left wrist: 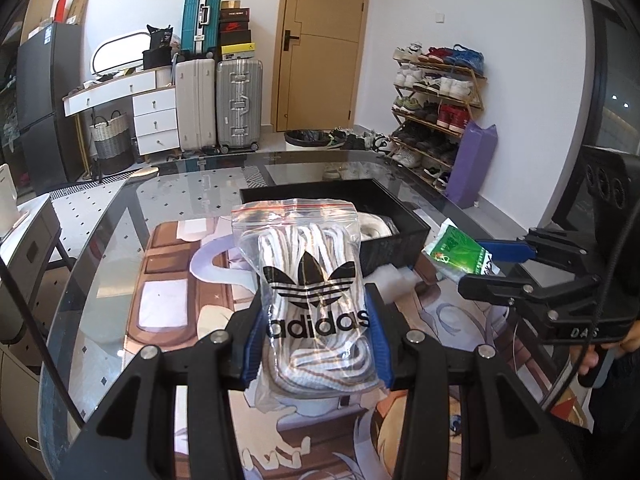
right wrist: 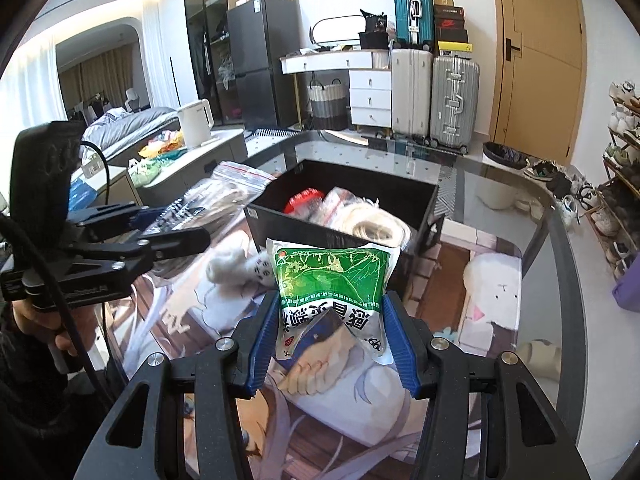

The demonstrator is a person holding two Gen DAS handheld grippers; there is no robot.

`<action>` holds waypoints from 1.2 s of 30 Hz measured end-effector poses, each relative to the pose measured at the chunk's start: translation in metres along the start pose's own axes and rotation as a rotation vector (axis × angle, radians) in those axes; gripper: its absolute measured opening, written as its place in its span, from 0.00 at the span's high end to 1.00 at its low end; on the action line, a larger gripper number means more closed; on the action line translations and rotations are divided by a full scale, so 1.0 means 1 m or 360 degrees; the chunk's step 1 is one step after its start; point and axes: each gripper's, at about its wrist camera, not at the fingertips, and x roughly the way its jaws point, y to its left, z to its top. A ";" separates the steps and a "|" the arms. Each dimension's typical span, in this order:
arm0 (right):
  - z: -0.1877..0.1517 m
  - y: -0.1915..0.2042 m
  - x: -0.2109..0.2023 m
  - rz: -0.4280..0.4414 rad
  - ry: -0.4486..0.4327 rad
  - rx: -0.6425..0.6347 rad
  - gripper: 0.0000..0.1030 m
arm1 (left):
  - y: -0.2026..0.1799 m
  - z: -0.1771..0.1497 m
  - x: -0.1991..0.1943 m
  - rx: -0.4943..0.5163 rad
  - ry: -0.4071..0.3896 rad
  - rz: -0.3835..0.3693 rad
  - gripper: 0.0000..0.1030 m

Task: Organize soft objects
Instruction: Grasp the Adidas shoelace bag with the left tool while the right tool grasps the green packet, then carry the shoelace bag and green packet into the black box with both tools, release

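Note:
My left gripper (left wrist: 316, 312) is shut on a clear zip bag of white laces with an adidas logo (left wrist: 312, 280), held above the printed mat in front of the black bin (left wrist: 400, 236). My right gripper (right wrist: 330, 316) is shut on a green and white soft packet (right wrist: 332, 280), held just in front of the black bin (right wrist: 340, 236). The bin holds a red-lidded item (right wrist: 304, 200), a clear bag and a coil of pale cord (right wrist: 376, 224). The right gripper (left wrist: 492, 264) with the green packet (left wrist: 460, 254) shows in the left wrist view. The left gripper (right wrist: 192, 224) with the lace bag (right wrist: 224, 196) shows in the right wrist view.
A white fluffy item (right wrist: 236, 264) lies on the printed mat (right wrist: 492, 280) left of the bin. The mat covers a glass table (left wrist: 120, 240). Suitcases (left wrist: 240, 108), drawers, a shoe rack (left wrist: 436, 108) and a door stand behind. A kettle (right wrist: 196, 122) sits on a side counter.

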 end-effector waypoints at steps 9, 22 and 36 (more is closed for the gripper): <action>0.014 0.002 -0.003 0.0006 -0.0064 0.0015 0.50 | 0.005 0.013 0.006 -0.0018 -0.0025 0.0018 0.58; 0.036 -0.010 -0.002 -0.0014 -0.0129 0.0068 0.50 | 0.009 0.032 0.016 -0.0054 -0.0045 -0.0027 0.58; 0.056 -0.019 0.009 -0.0026 -0.0158 0.0092 0.50 | 0.014 0.047 0.031 -0.0081 -0.0046 -0.0029 0.58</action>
